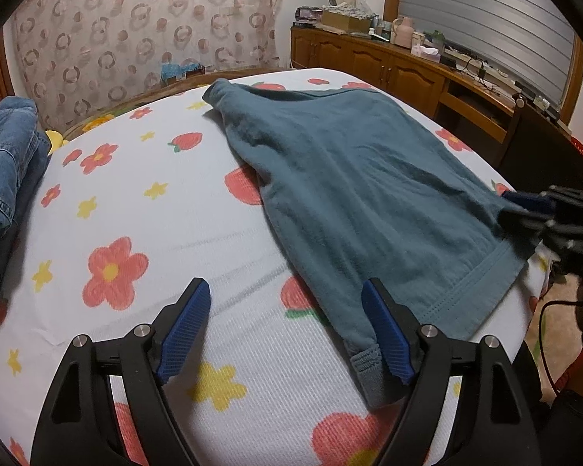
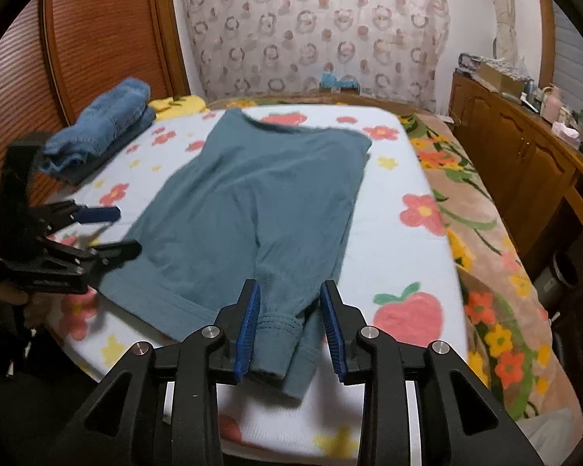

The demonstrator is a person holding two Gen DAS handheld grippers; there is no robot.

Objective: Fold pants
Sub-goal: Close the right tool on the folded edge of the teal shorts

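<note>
A bed covered by a white sheet printed with red flowers, yellow flowers and strawberries (image 2: pixel 419 233) carries everything here, with a brown wooden sideboard (image 2: pixel 517 155) along its right side and a folded stack of blue denim jeans (image 2: pixel 105 124) near its far left corner. The teal knit pants (image 2: pixel 260 202) lie flat in the middle of the sheet, already doubled over, their cuffed hems at the near edge. The right gripper (image 2: pixel 290 328) has its jaws spread, one on either side of the ribbed cuff, not yet closed on it. The left gripper (image 1: pixel 285 332) also has its jaws spread wide; only its right pad touches the near corner of the cloth, the other standing over bare sheet. The risk, as I judge it, is a lopsided lift: if the right jaws catch only the top layer, or the left closes beside the cloth, the layers could slide apart and the fold skew.
</note>
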